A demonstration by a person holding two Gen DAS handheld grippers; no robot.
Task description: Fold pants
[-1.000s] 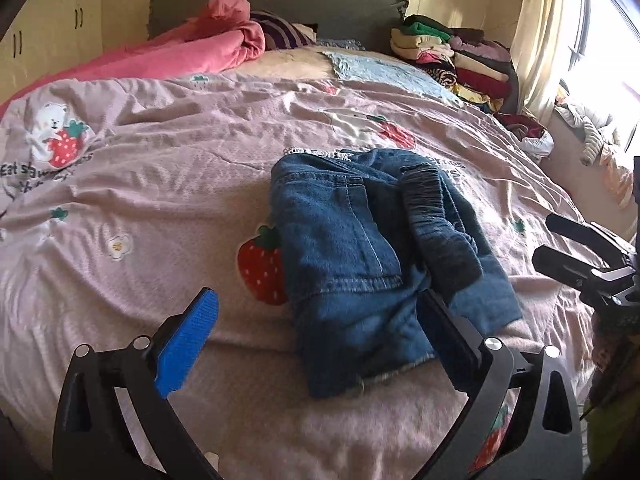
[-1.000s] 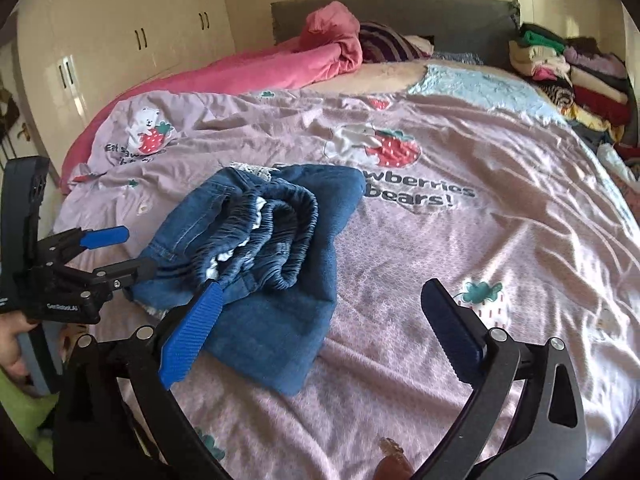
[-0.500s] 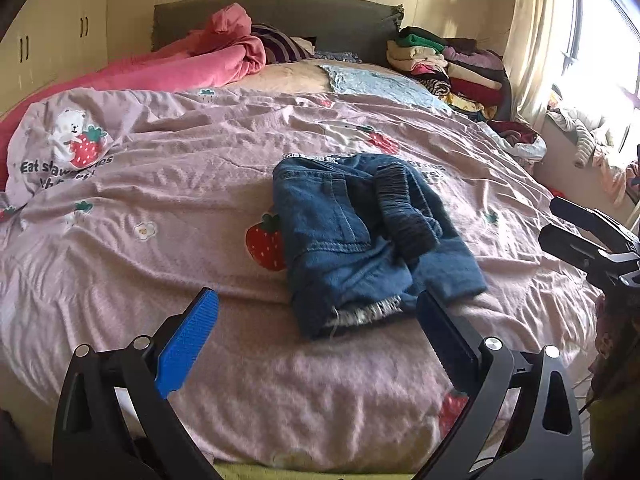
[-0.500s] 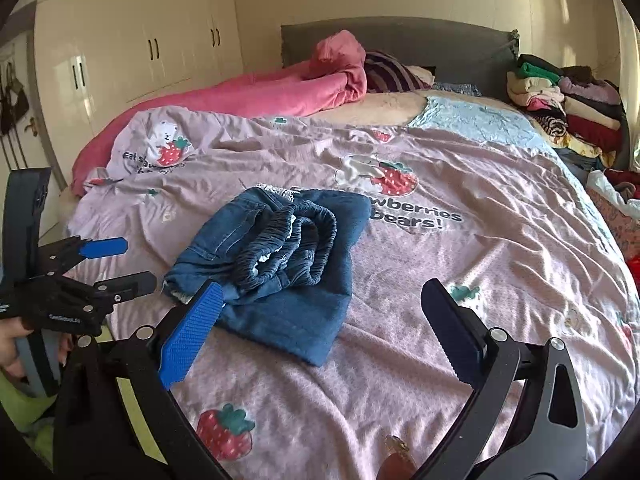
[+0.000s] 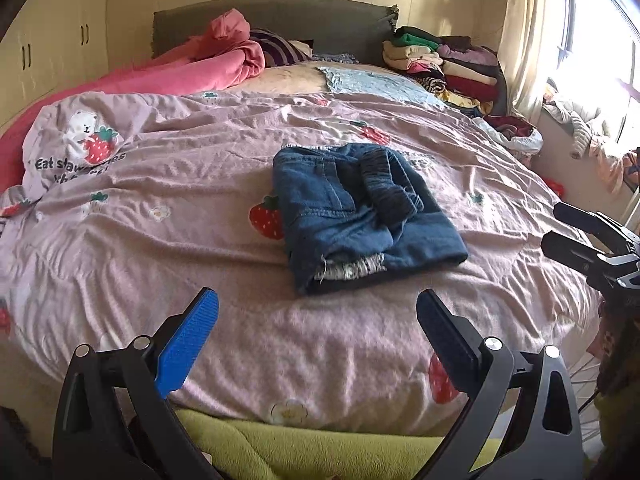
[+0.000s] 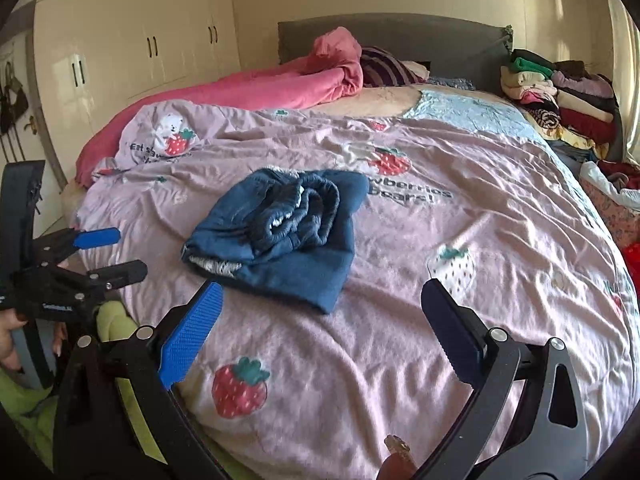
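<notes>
Denim pants (image 5: 362, 212) folded compact, mid-bed on strawberry quilt (image 5: 160, 248) | left gripper (image 5: 316, 336) and right gripper (image 6: 320, 328) both spread, empty | change: both have drawn back toward bed edge | folding appears complete.

Setting: home bedroom. Landmark is a large bed (image 6: 500, 240) with a pink strawberry-and-bear duvet cover (image 5: 180, 184). Grey headboard (image 6: 400, 36) at its far end; crumpled pink blanket (image 6: 260, 88) just before it. Cream wardrobes (image 6: 132, 44) left of bed; stacked folded clothes (image 5: 444, 64) and curtained window (image 5: 592, 40) right.
</notes>
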